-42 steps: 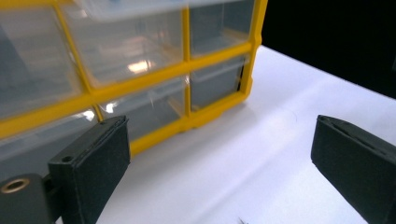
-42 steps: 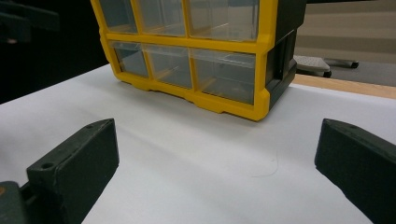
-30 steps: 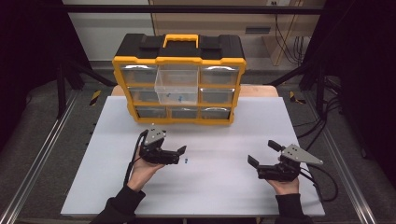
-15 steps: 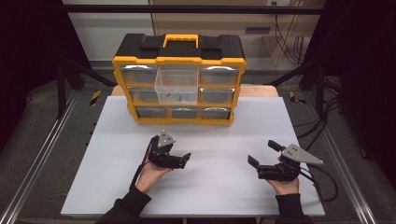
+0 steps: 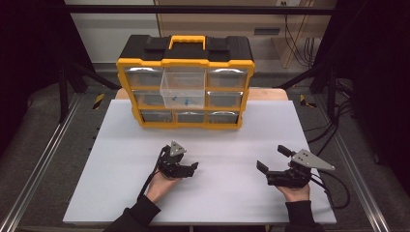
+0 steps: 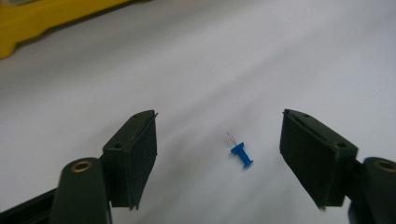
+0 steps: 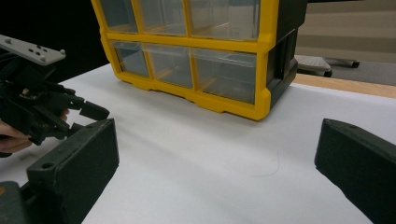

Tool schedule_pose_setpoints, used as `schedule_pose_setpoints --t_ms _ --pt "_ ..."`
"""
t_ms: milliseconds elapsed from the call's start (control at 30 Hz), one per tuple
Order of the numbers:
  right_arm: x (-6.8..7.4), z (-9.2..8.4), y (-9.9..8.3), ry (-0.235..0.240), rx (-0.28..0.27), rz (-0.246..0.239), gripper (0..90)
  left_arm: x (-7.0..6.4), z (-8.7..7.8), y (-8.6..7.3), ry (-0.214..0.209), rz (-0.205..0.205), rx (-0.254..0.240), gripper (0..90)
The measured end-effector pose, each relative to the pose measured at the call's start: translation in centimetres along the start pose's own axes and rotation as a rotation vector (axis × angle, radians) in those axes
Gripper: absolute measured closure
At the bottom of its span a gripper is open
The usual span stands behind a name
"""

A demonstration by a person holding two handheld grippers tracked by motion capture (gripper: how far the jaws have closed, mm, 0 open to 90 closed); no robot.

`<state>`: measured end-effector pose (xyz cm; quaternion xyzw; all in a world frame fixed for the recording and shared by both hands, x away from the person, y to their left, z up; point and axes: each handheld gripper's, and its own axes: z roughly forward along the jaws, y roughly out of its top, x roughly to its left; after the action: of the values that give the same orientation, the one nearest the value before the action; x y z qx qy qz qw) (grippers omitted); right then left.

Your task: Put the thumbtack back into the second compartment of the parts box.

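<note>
A small blue pushpin lies on its side on the white table top, its needle pointing up and left. My left gripper is open, low over the table, with the pin between its two black jaws and touching neither. From above, the left gripper sits near the table's middle. To the right, my right gripper is open and holds nothing; in its own view the right gripper faces the organizer. The yellow and black drawer organizer stands at the back, its middle clear drawer pulled out with blue pins inside.
The white table top spreads around both grippers. Clear shut drawers line the organizer's front. The other hand's gripper shows at the left of the right gripper view. Cables trail on the floor at the right.
My left gripper has moved right across the table and now stands over the pushpin that lay just beside it. The right gripper has stayed in place.
</note>
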<state>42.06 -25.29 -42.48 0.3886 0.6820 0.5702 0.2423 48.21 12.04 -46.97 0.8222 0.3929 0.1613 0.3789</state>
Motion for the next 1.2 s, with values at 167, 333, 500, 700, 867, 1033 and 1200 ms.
schedule_pose_setpoints --t_ms 167,333,500,700,867,1033,1200 --pt "-0.04 -0.01 0.02 0.000 -0.004 -0.003 0.6 -0.30 0.21 -0.19 0.014 0.002 0.006 36.4" --pt "-0.02 0.00 0.00 0.001 -0.001 -0.002 0.6 -0.38 0.39 -0.42 0.003 0.002 0.024 46.7" --pt "-0.02 -0.02 0.03 0.000 -0.003 0.001 0.6 -0.58 0.53 -0.50 0.001 0.010 0.033 55.0" --pt "-0.04 -0.03 0.03 0.001 -0.002 0.001 0.6 -0.67 0.62 -0.54 0.000 0.016 0.044 62.0" --pt "-0.01 -0.04 0.04 0.002 -0.004 0.005 0.6 -0.67 0.59 -0.54 0.007 0.015 0.047 68.3" --pt "0.00 -0.06 0.06 0.001 -0.008 0.006 0.6 -0.75 0.60 -0.58 0.011 0.011 0.046 74.8" --pt "-0.01 -0.02 0.05 0.003 -0.009 0.004 0.6 -0.72 0.60 -0.60 0.012 0.018 0.046 79.9"
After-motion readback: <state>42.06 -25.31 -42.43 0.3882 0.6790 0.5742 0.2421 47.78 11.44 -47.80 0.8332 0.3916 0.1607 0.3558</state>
